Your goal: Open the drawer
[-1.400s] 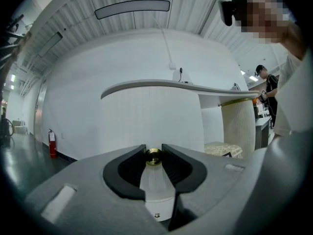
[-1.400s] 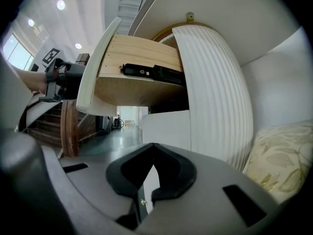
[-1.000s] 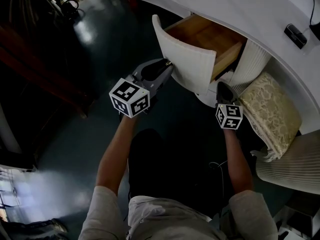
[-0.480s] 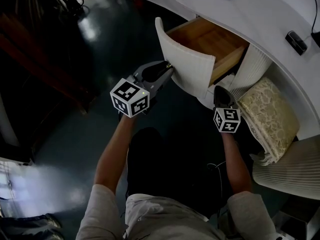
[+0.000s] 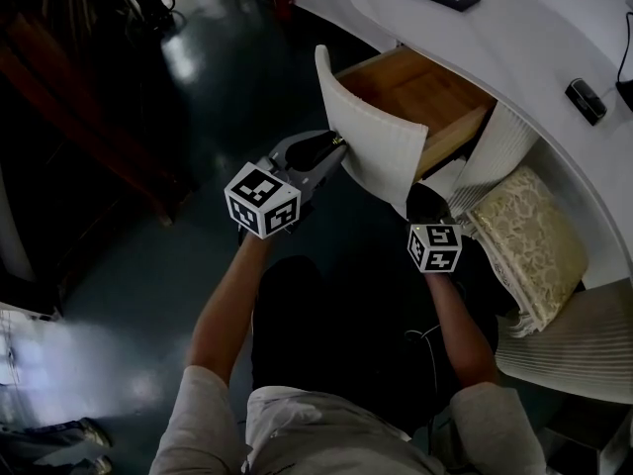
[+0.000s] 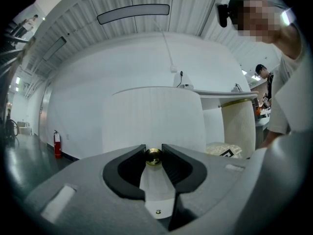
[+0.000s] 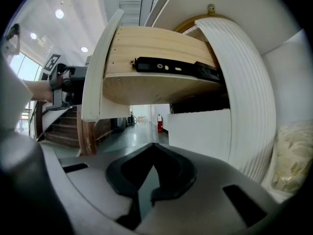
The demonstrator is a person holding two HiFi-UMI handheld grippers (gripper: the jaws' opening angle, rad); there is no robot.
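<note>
The drawer stands pulled out from under the curved white desk. It is a pale wooden box behind a bowed, finely ribbed white front. The left gripper is clamped on the round brass knob on that front. A black slide rail runs along the drawer's side. Below it, the right gripper has its jaws together, empty, beside a cream brocade cushion.

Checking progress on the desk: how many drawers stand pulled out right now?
1: the wood-lined drawer under the white desktop, its brass knob gripped by the left gripper. Any closed drawers beneath may be hidden.
</note>
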